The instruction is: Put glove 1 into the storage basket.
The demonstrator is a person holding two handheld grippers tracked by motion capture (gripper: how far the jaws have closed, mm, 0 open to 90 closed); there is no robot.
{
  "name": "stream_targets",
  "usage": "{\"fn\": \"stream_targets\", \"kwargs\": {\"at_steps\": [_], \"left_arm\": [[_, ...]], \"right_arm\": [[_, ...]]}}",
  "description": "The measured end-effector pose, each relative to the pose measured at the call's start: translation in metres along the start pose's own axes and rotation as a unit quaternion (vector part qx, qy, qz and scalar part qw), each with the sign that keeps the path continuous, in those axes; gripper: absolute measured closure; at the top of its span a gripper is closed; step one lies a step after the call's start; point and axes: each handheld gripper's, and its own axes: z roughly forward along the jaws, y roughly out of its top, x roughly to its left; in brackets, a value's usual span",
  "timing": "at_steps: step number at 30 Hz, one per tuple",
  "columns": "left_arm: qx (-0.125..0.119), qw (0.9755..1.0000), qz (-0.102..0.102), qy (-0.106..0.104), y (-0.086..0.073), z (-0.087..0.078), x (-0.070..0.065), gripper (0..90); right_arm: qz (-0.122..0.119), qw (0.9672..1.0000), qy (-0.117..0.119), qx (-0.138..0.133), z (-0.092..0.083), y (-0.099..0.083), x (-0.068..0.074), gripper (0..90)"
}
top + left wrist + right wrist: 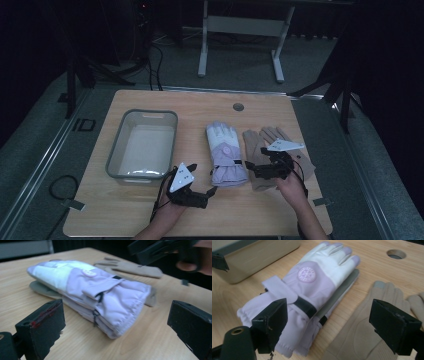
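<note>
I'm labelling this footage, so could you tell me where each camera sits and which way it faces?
High view: above the person's side, looking forward and down on the table, bin and gloves; forearms and both grippers enter from below.
Left gripper view: low on the left gripper, facing the cuff of the lilac gloves; its open jaws frame them.
Right gripper view: on the right gripper, above the lilac and tan gloves, jaws open.
All three share the lilac gloves.

Left gripper [209,192]: black body, grey three-cornered plate on top with small dark dots, black cable trailing; red scuffs on one blocky black jaw. Right gripper [251,169]: black, same grey plate, chipped jaw edges. Forearms bare.
</note>
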Motion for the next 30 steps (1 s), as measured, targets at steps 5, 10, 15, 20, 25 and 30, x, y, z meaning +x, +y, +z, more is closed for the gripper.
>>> {"fn": "stream_targets", "kwargs": {"at_steps": [5,10,15,20,25,30], "left_arm": [[0.041,0.999,-0.002,0.019,0.018,0.012,0.0,1.3],[0.07,0.9968,-0.011,0.037,0.028,0.025,-0.001,1.3],[0.08,0.9957,-0.026,0.04,0.031,0.036,0.001,1.3],[0.095,0.9935,-0.05,0.036,0.03,0.046,0.006,4.0],[0.12,0.9897,-0.062,0.049,0.026,0.055,0.008,11.8],[0.156,0.9824,-0.087,0.054,0.013,0.067,0.014,13.6]], "right_arm": [[0.047,0.9979,0.044,-0.01,-0.001,0.005,-0.007,13.7],[0.054,0.9981,0.03,-0.01,0.006,0.011,-0.006,13.8],[0.036,0.9993,0.006,-0.007,0.023,0.017,-0.006,22.4],[0.031,0.9994,0.008,0.014,0.048,0.021,-0.007,40.5],[0.065,0.9976,0.01,0.02,0.07,0.024,-0.016,44.9],[0.096,0.9938,0.02,0.054,0.089,0.018,-0.021,38.0]]}}
